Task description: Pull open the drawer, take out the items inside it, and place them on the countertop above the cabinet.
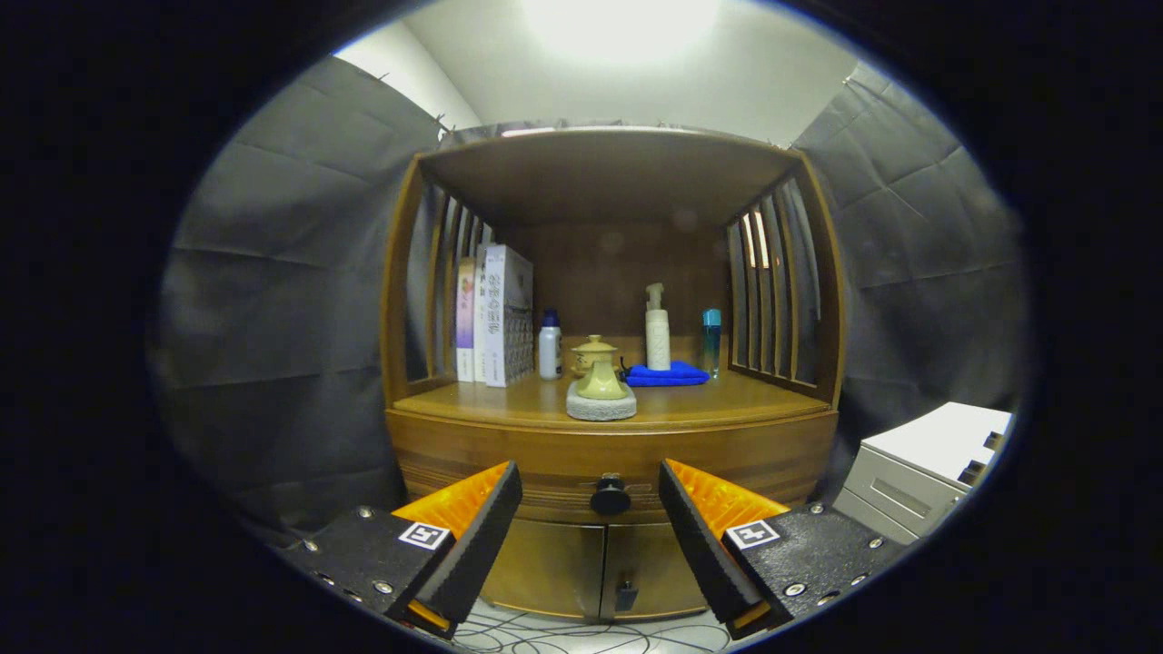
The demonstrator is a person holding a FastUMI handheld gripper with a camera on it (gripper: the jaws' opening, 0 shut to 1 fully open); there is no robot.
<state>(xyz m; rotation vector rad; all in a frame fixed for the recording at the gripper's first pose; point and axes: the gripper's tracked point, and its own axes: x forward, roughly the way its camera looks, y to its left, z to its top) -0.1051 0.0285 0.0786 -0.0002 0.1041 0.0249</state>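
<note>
A wooden cabinet stands straight ahead with its drawer [509, 459] closed under the countertop [727, 400]. The drawer's round dark knob [610, 496] sits level with my fingertips, centred in the gap between them and a short way beyond. My gripper [591, 504] is open, its orange-and-black fingers [472, 522] spread wide with nothing held. The drawer's contents are hidden.
On the countertop stand several books [495, 313], a white bottle [550, 345], a yellow teapot [600, 372] on a grey stone coaster, a pump bottle [657, 327], a blue cloth [668, 373] and a teal bottle [710, 341]. Two lower doors [591, 568] sit beneath the drawer. A white unit [927, 468] stands to the right.
</note>
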